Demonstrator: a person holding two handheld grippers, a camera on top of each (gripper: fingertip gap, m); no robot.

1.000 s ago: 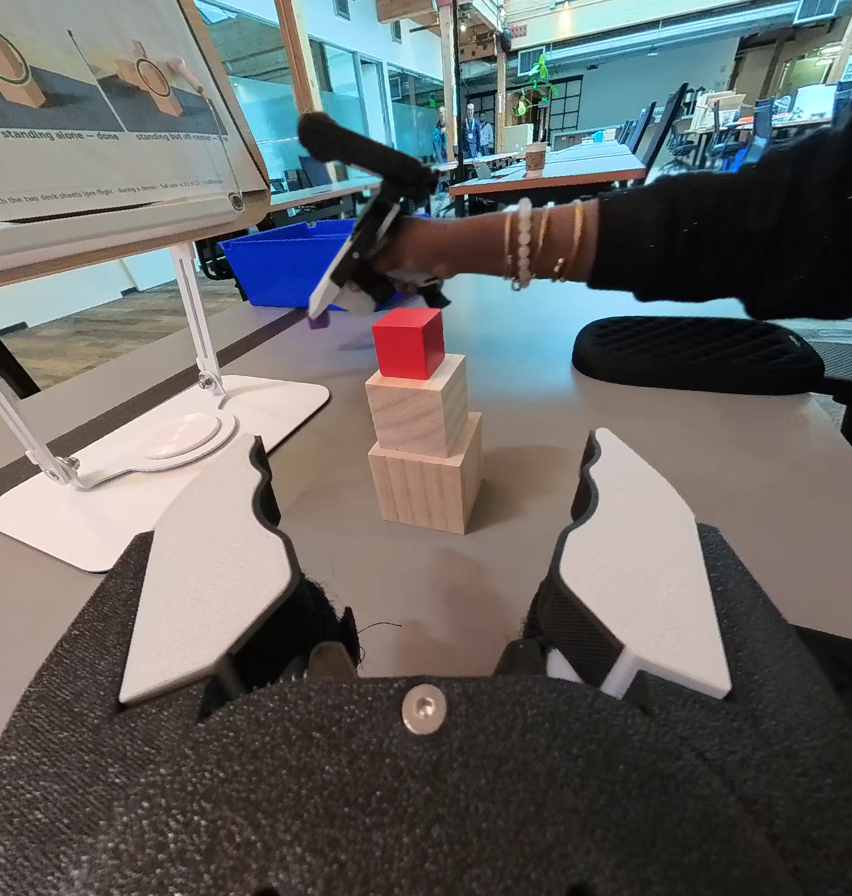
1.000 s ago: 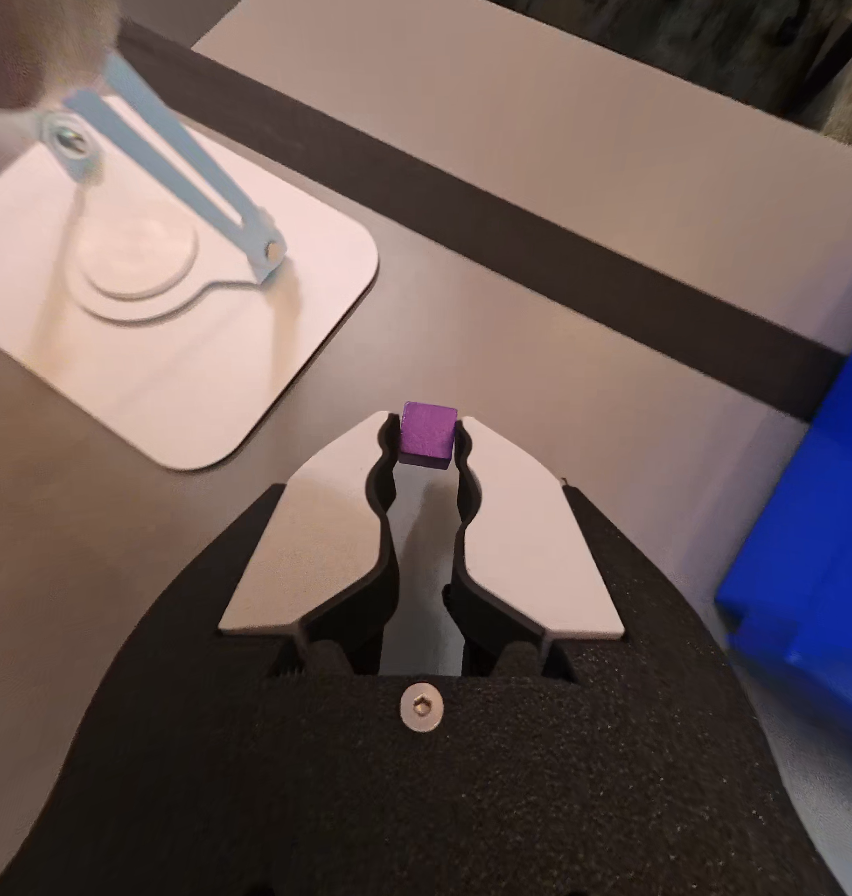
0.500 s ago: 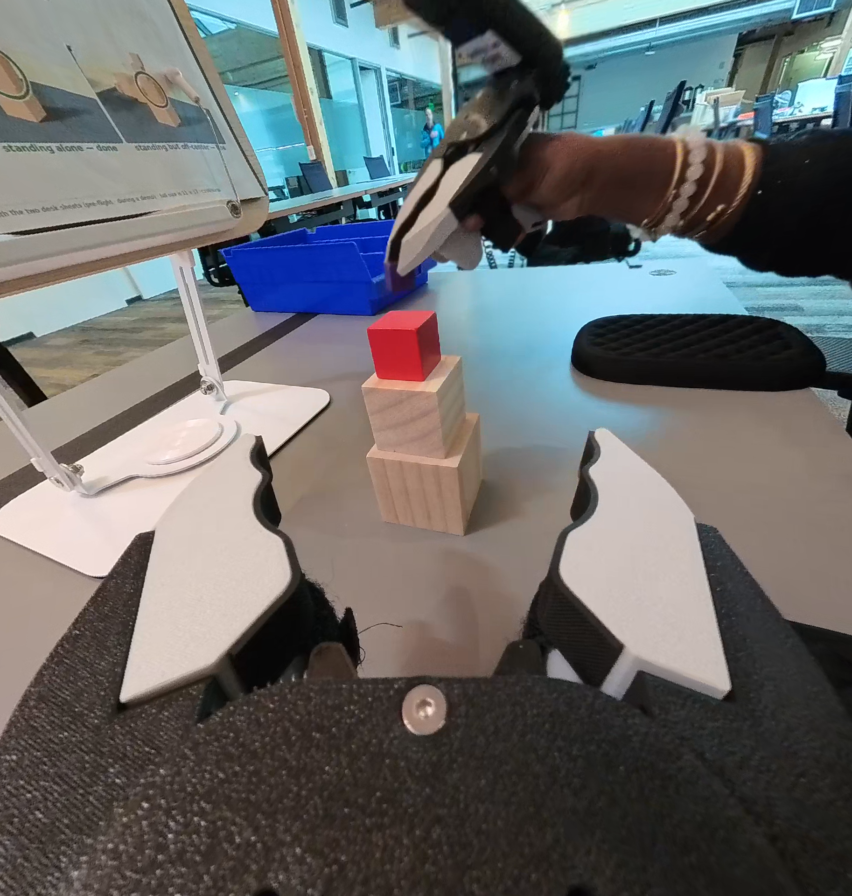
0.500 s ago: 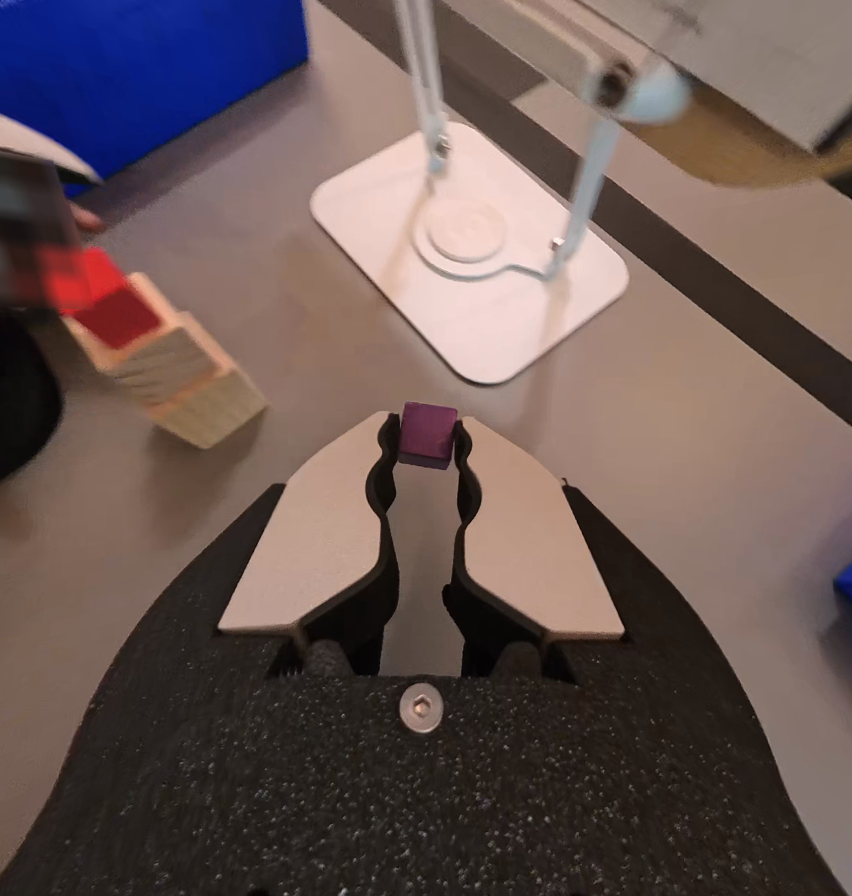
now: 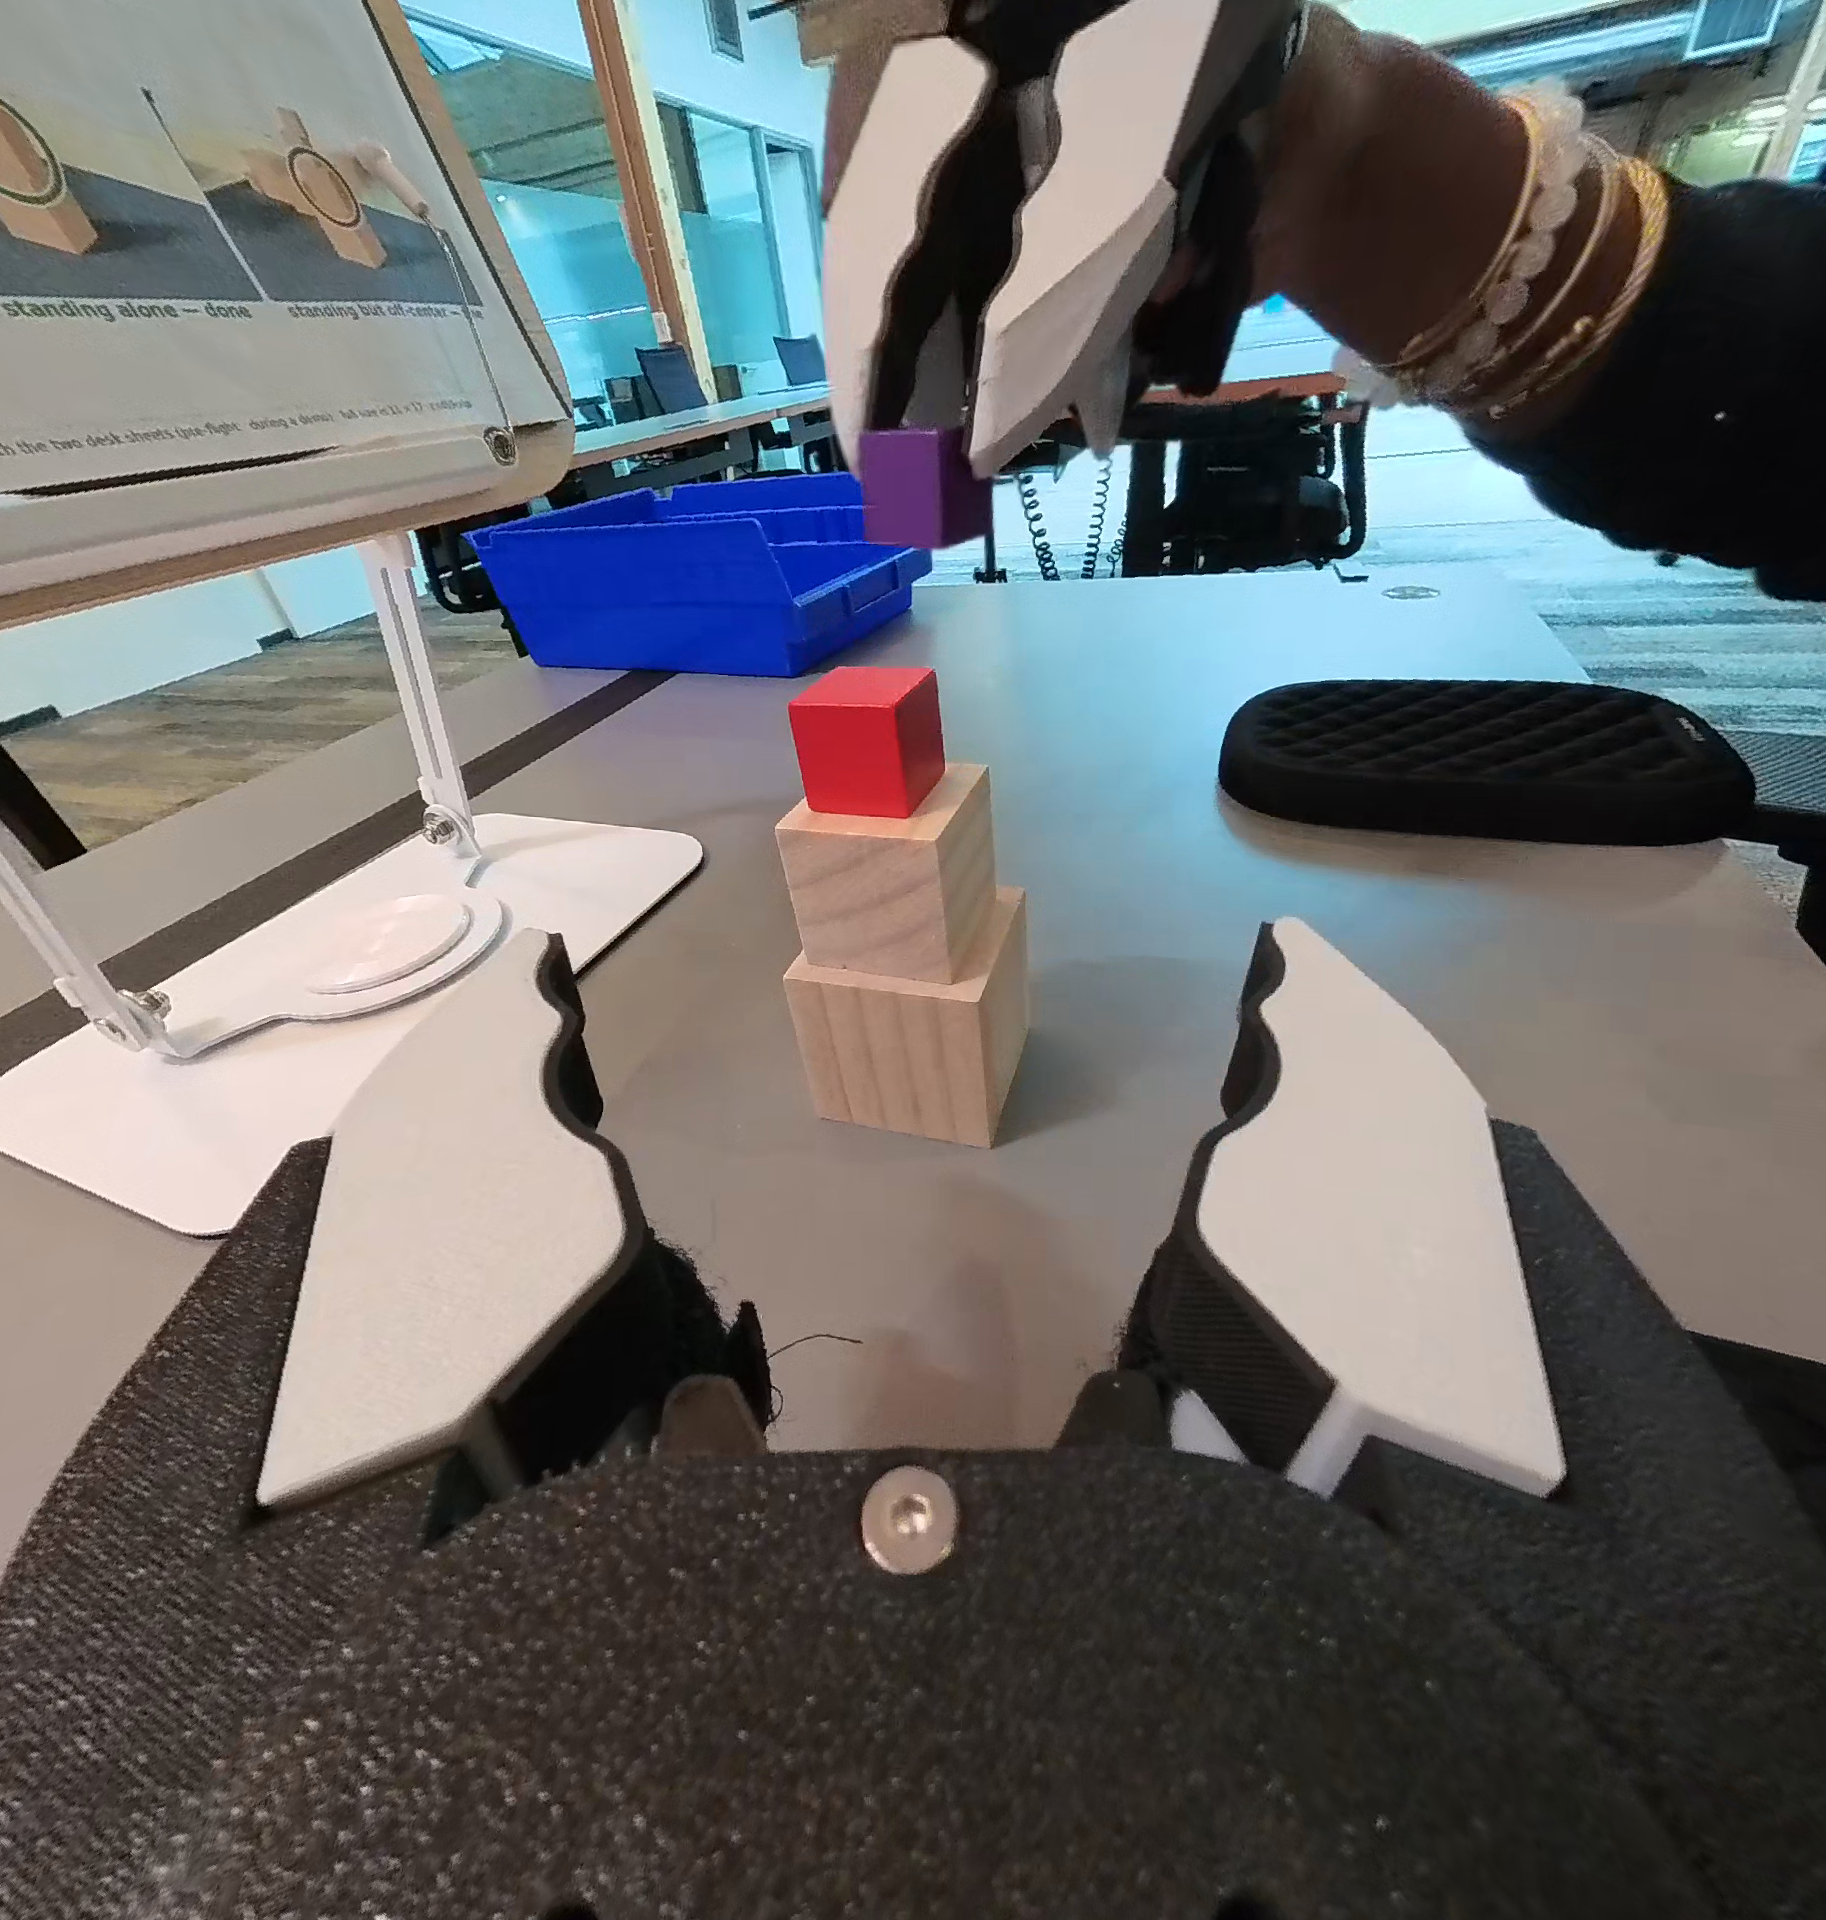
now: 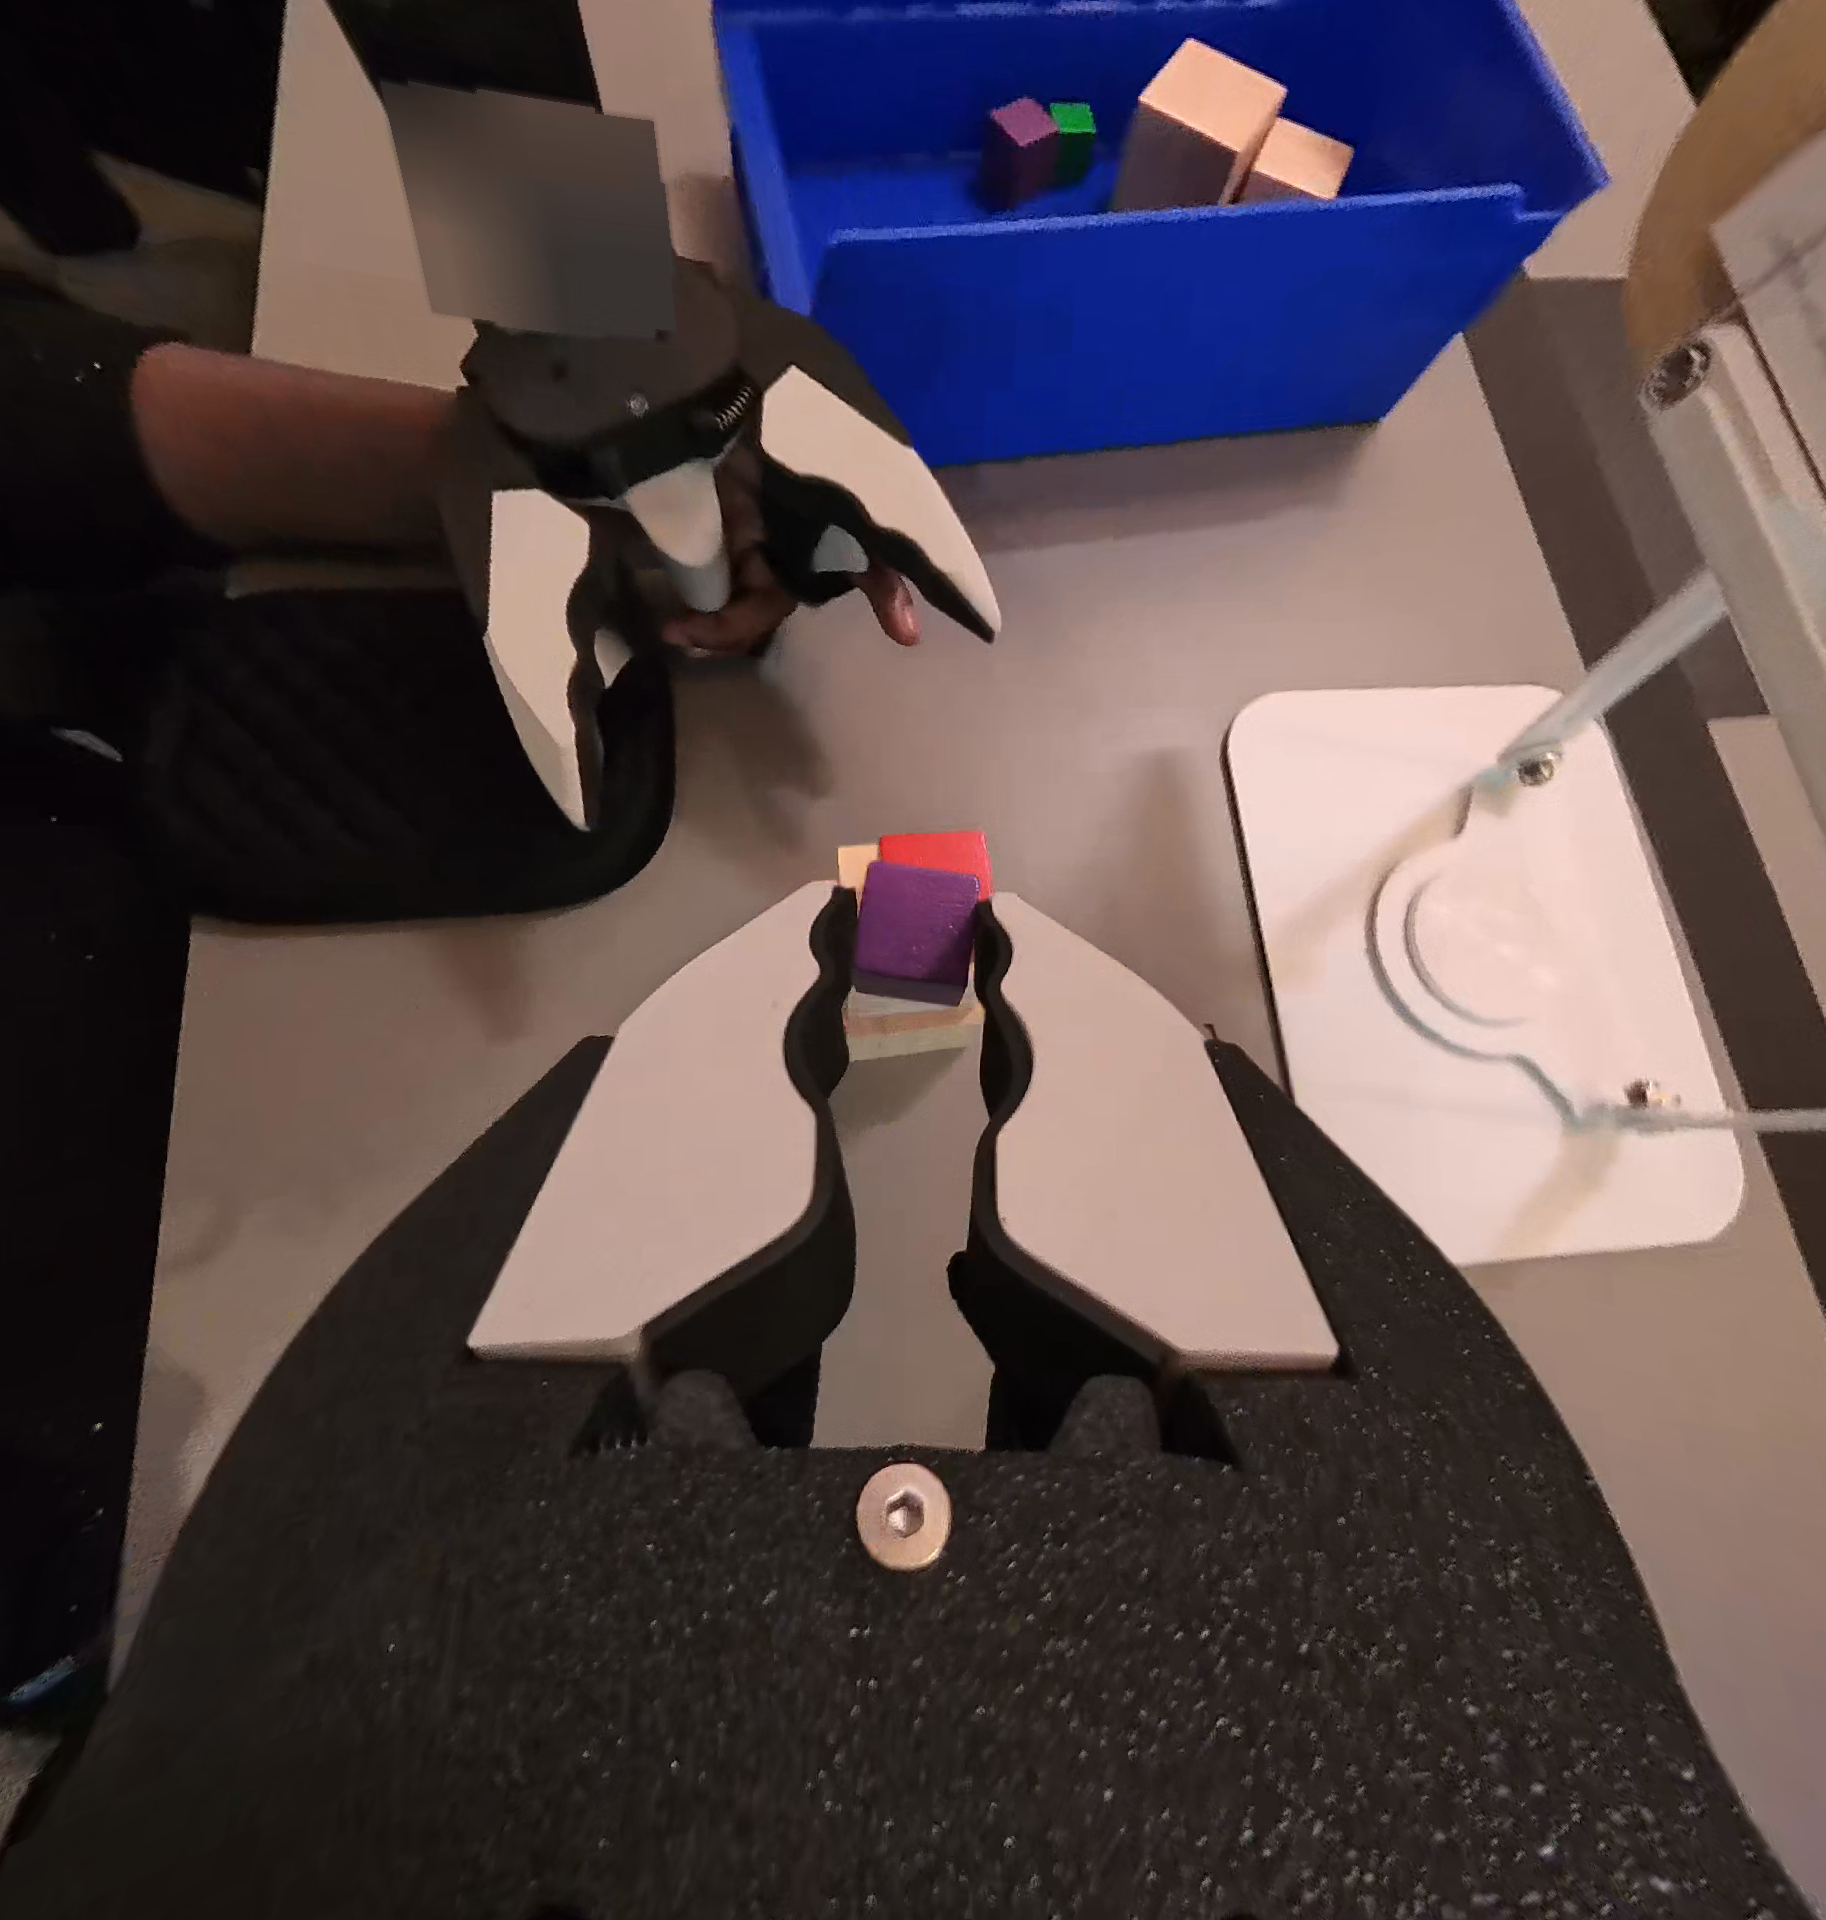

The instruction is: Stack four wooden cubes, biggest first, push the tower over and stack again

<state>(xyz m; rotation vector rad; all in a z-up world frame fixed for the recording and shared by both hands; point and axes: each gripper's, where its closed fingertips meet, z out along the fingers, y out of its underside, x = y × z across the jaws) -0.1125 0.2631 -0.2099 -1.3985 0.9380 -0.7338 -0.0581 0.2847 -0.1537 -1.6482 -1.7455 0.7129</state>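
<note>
Right tool [image 6: 911, 940] pinches purple cube [image 6: 914, 932] above red cube [image 5: 865, 740] topping 2 wood blocks [image 5: 904, 961]; left tool [image 5: 909, 1023] spread, empty, facing stack.

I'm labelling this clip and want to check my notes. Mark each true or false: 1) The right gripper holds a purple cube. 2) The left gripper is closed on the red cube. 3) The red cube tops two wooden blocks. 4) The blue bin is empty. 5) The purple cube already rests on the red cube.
1) True: the right gripper is shut on the purple cube.
2) False: the left gripper is wide open, short of the stack; the red cube is untouched.
3) True: it sits on two stacked wooden blocks.
4) False: the blue bin holds several blocks.
5) False: in the left wrist view it hangs in the air above the red cube.
</note>
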